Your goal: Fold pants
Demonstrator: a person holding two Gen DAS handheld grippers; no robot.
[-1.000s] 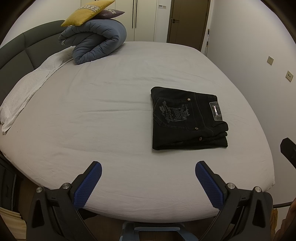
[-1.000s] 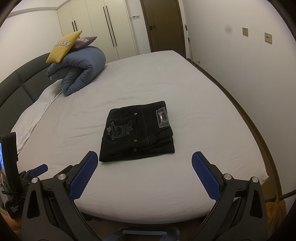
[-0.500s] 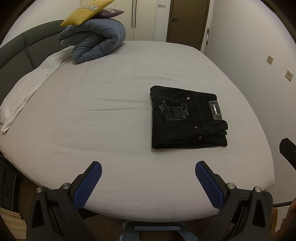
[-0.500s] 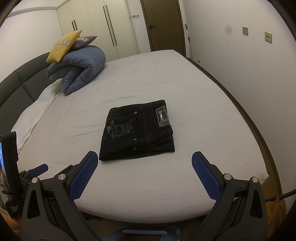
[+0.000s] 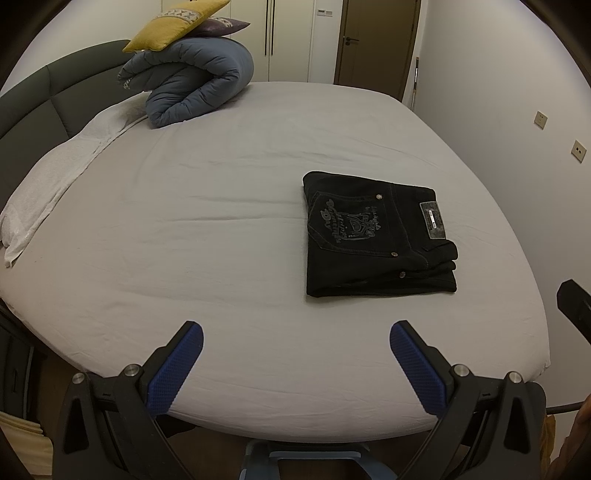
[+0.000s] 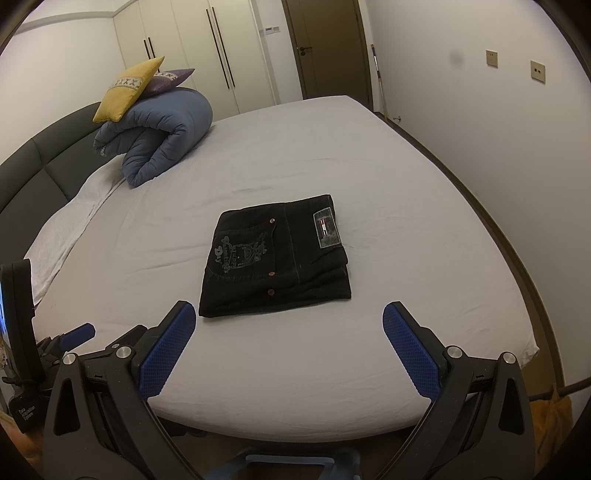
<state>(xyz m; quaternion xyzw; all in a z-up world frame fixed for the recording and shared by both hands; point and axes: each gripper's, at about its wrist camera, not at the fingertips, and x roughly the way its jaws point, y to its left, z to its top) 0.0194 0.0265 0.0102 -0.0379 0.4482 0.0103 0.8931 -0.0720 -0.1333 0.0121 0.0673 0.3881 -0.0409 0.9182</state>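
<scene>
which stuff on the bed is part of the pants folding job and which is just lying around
Part of the job:
- black pants, folded into a compact stack on the sheet
- left gripper, jaws open, empty
- right gripper, jaws open, empty

Just lying about:
- rolled blue duvet
- yellow cushion and purple cushion on top of it
- white towel along the headboard side

Black pants (image 5: 376, 236) folded into a compact rectangle, lying flat on bed (image 5: 221, 229) toward its right edge, back pocket & label patch up. Left gripper (image 5: 295, 343) wide open over near edge, well apart from pants. Rolled blue duvet (image 5: 195, 85) w/ yellow cushion (image 5: 173, 24) at far left corner.
</scene>
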